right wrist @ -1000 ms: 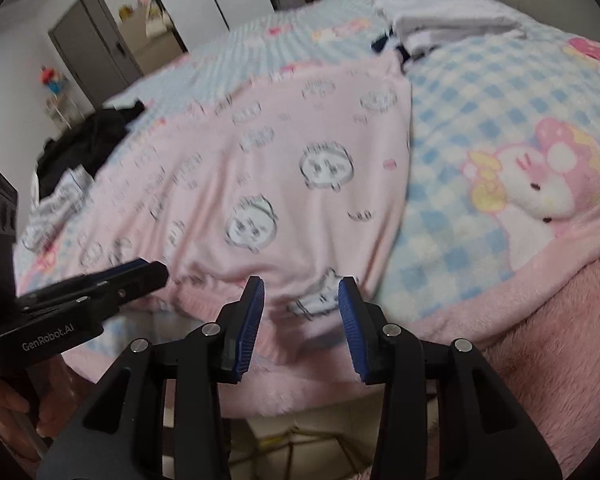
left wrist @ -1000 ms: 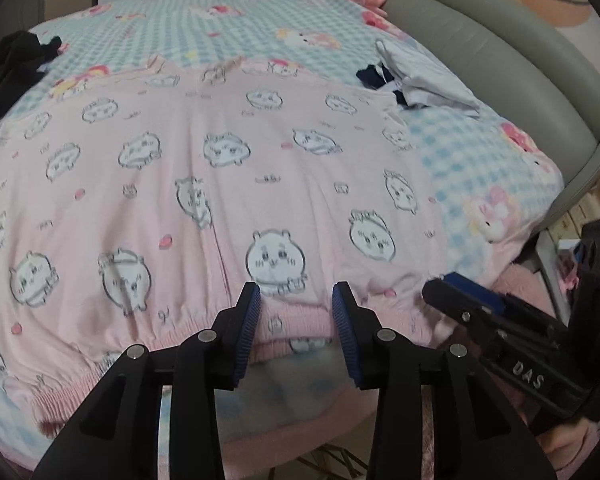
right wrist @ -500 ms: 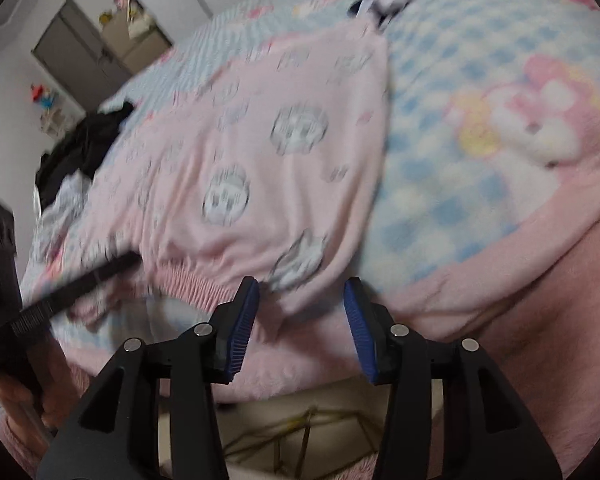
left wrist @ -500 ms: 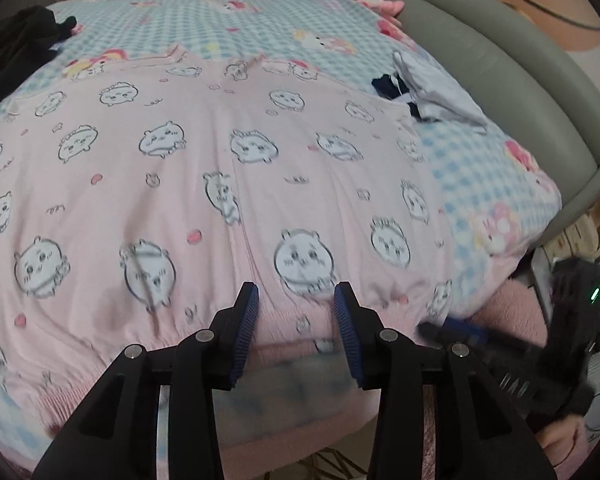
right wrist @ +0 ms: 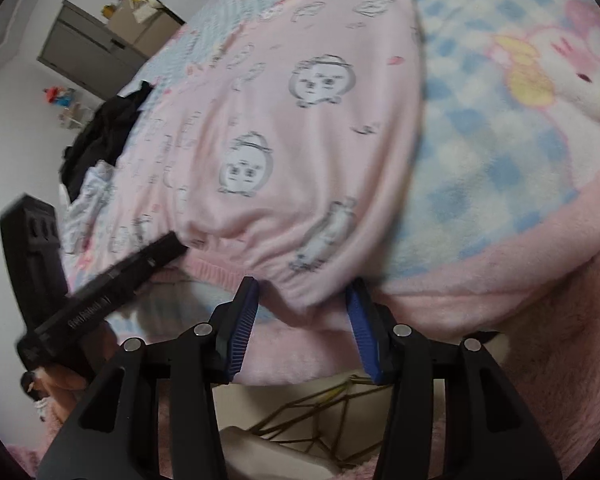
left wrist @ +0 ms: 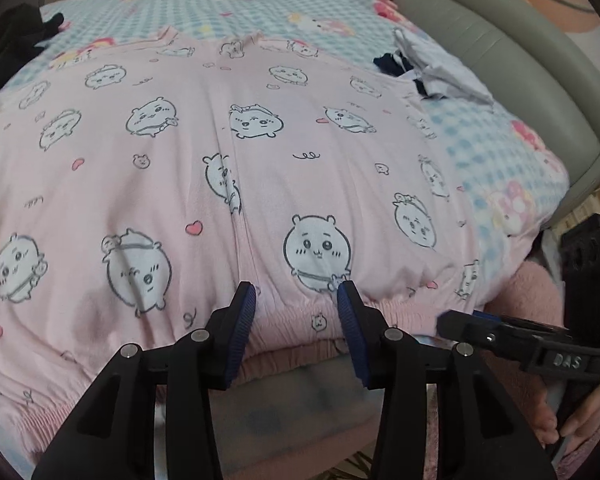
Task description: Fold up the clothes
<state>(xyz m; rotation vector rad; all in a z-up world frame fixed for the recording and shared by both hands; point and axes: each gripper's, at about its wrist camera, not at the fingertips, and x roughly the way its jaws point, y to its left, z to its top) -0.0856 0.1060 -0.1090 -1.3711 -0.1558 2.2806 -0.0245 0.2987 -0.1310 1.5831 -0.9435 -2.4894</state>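
A pink garment point(left wrist: 228, 168) printed with white cartoon animals lies spread flat on the bed, its elastic waistband point(left wrist: 300, 320) at the near edge. My left gripper point(left wrist: 296, 300) is open, its blue pads straddling the middle of the waistband. In the right wrist view the same garment point(right wrist: 284, 132) shows its near right corner point(right wrist: 308, 280). My right gripper point(right wrist: 302, 296) is open around that corner. Each gripper appears in the other's view, the right gripper's fingers point(left wrist: 500, 332) low on the right and the left gripper's fingers point(right wrist: 112, 280) on the left.
A blue checked blanket point(left wrist: 496, 148) with cartoon rabbits covers the bed. A grey padded bed frame point(left wrist: 540, 60) curves along the right. Folded grey and navy clothes point(left wrist: 432, 68) lie at the far right, and a black garment point(right wrist: 100, 136) at the far left. A hand point(left wrist: 576, 428) holds the right gripper.
Both grippers have moved forward to the waistband. The right gripper shifted onto the garment's right corner, and the left one closed in on the waistband's middle. Both stayed open.
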